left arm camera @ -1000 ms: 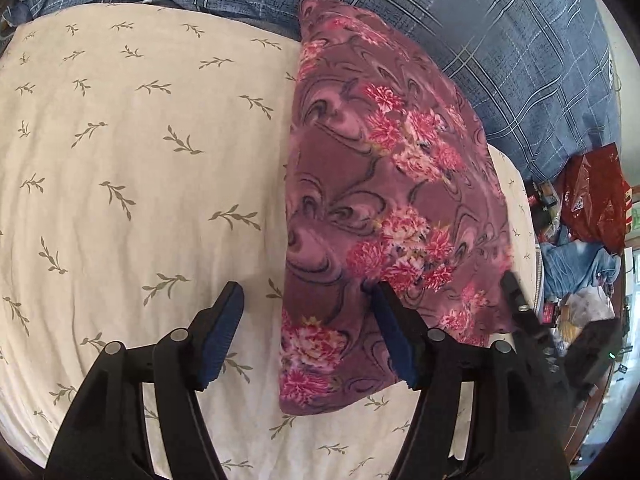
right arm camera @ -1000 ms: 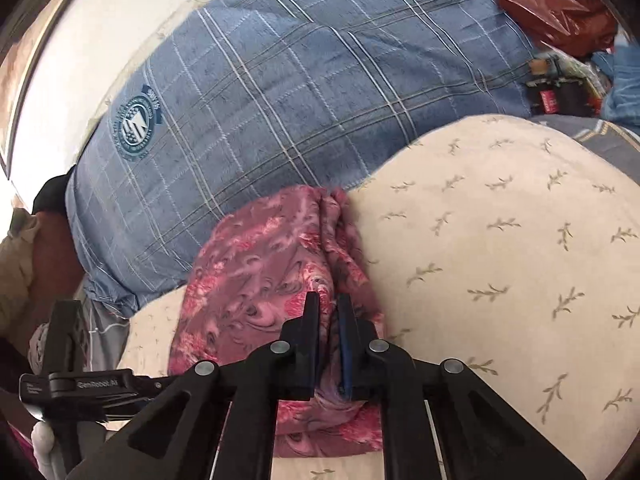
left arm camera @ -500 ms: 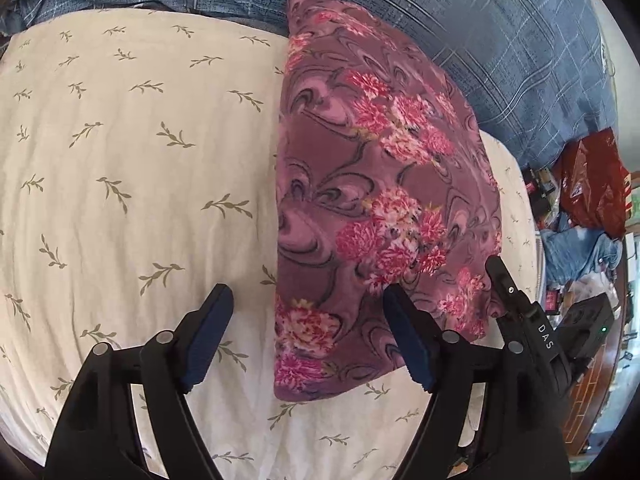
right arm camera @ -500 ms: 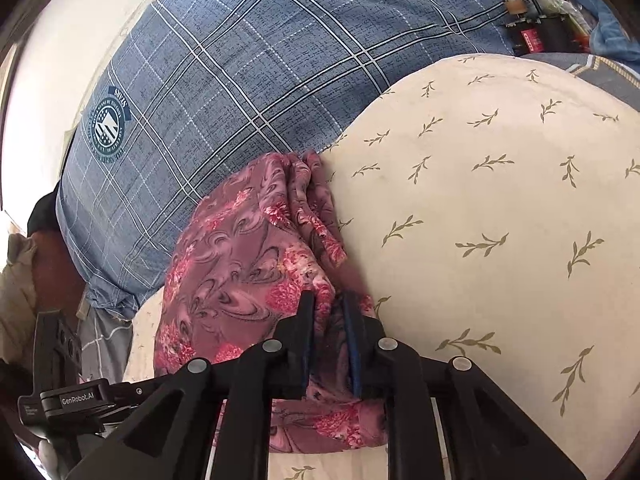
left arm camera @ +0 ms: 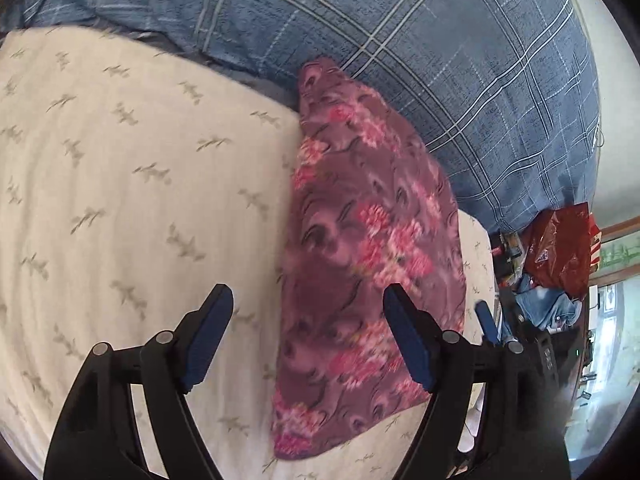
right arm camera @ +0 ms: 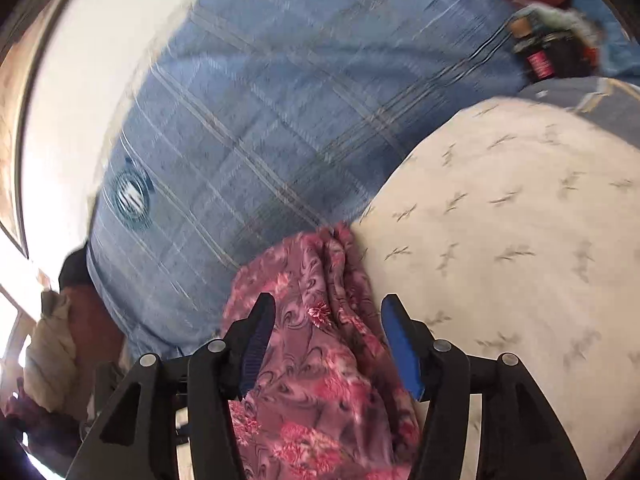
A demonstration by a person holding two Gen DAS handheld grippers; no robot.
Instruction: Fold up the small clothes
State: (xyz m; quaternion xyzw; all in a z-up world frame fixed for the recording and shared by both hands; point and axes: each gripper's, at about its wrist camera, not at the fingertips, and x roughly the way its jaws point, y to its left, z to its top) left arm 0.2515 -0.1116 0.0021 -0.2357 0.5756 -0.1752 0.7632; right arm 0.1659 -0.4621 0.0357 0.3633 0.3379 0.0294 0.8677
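Note:
A folded purple garment with pink flowers [left arm camera: 360, 264] lies as a long strip on the cream leaf-print sheet [left arm camera: 132, 184], its far end against a blue plaid pillow [left arm camera: 440, 60]. My left gripper [left arm camera: 306, 308] is open and empty above the strip's near end. In the right wrist view the same garment [right arm camera: 316, 360] lies between and below the fingers of my right gripper [right arm camera: 328, 320], which is open and holds nothing. Its blue pads [right arm camera: 400, 348] stand wide apart.
The blue plaid pillow [right arm camera: 260, 120] fills the back. A red plastic bag [left arm camera: 560, 248] and blue jeans [left arm camera: 544, 308] lie off the bed's right side. Clutter with a small bottle [right arm camera: 540, 60] sits beyond the sheet. A beige bundle [right arm camera: 52, 352] lies at the left.
My right gripper was shut on the garment's edge and has opened, letting it go. My left gripper has stayed open and drawn back a little; the strip now lies flat.

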